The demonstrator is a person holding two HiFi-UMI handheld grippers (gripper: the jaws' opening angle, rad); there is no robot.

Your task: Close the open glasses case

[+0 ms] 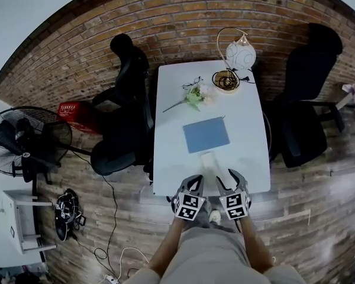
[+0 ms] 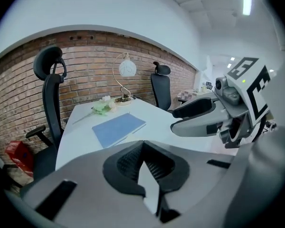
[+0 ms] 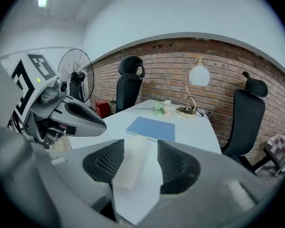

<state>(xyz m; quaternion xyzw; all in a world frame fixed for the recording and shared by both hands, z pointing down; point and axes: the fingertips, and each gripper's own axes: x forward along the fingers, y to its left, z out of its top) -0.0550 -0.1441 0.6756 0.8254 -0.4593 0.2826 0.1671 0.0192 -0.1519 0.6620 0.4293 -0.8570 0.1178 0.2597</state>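
My left gripper (image 2: 143,147) is pinched together on nothing and my right gripper (image 3: 141,148) gapes wide, both short of the pale oblong glasses case (image 1: 209,158) at the white table's (image 1: 165,164) near edge; I can't tell if its lid is down.

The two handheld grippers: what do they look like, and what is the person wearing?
Both the left gripper and the right gripper have smooth pale grey plastic shells and black ribbed jaw pads. Each carries a cube of black-and-white square markers. No cables show. The person wears beige-grey clothing; no sleeves cover the forearms.
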